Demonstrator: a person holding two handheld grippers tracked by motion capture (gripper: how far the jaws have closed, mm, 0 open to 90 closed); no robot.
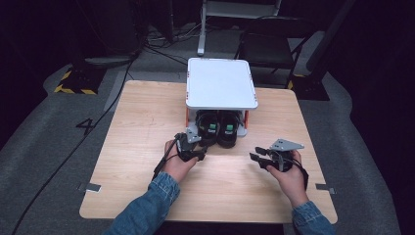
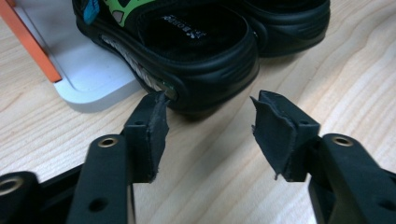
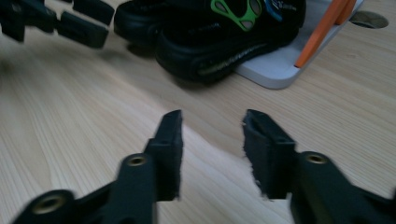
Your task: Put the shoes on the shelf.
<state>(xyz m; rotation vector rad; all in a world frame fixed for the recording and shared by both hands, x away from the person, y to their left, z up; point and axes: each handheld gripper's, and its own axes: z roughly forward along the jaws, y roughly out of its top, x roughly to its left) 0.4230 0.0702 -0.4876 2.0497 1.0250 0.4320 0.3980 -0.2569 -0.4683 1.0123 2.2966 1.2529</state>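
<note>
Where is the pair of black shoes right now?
In the high view the black shoes sit side by side on the lower shelf of the white rack, heels poking out toward the person, just ahead of the left gripper.

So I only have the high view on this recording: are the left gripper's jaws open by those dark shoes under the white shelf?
Observer: Yes. The left gripper is open, its jaws apart just short of the heel of the nearer black shoe; whether one pad touches it I cannot tell.
Operator: Anything on the shoes besides black?
Observer: Green patterned straps on top, and white lettering on the insole.
Operator: And the right gripper?
Observer: The right gripper is open too, over bare wooden table, aimed toward the shoes.
Operator: What holds the shelf up?
Observer: Orange posts rising from a white base plate.
</note>
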